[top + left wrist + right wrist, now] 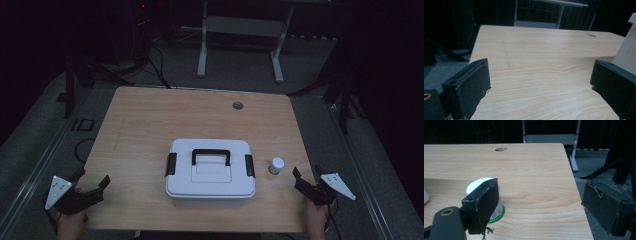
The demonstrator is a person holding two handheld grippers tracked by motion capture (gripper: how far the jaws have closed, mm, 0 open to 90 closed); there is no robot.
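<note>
A white carry case (210,170) with a black handle (211,152) and two black side latches lies shut in the middle of the wooden table (150,125). A small white-capped jar (276,165) stands just right of it. My left gripper (93,176) hovers at the table's near left corner, open, with nothing between its fingers; in the left gripper view (540,65) the case's side (627,47) shows at the far right. My right gripper (306,171) is open at the near right edge. In the right gripper view (540,183) the jar (477,184), green at its base, stands partly behind one jaw.
A round cable hole (238,105) sits near the table's far edge. Behind the table stand a white desk frame (240,45) and dark stands (75,75), with cables on the grey floor. The table's right edge (576,195) runs between my right gripper's jaws.
</note>
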